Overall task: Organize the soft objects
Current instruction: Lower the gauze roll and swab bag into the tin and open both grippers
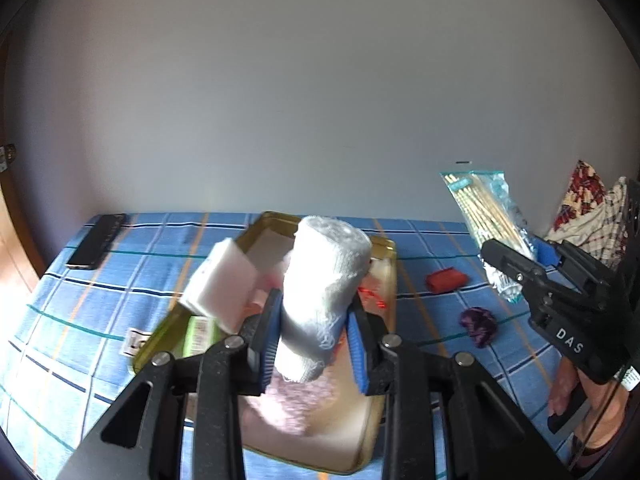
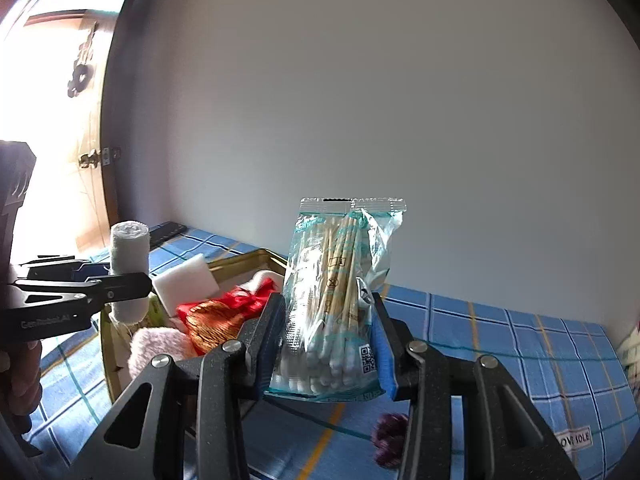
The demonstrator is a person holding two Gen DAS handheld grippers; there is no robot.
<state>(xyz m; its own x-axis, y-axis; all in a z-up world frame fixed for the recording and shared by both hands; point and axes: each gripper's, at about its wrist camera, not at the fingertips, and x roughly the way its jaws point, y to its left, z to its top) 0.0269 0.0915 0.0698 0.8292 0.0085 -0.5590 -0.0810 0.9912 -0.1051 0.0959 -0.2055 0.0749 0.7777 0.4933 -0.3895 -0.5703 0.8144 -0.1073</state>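
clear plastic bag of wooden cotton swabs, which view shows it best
The right wrist view: the clear plastic bag of wooden cotton swabs stands front and centre, held upright in the right gripper, swab tips and printed code readable. The left wrist view shows the bag only at its right edge, small and tilted.

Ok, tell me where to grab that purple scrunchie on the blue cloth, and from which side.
Come from straight above. The purple scrunchie lies flat and bunched on the checked blue cloth, apart from the red piece and the gold tin, so nothing blocks it. Pinch across its puffy middle. Both grippers are full now, so one must unload first.
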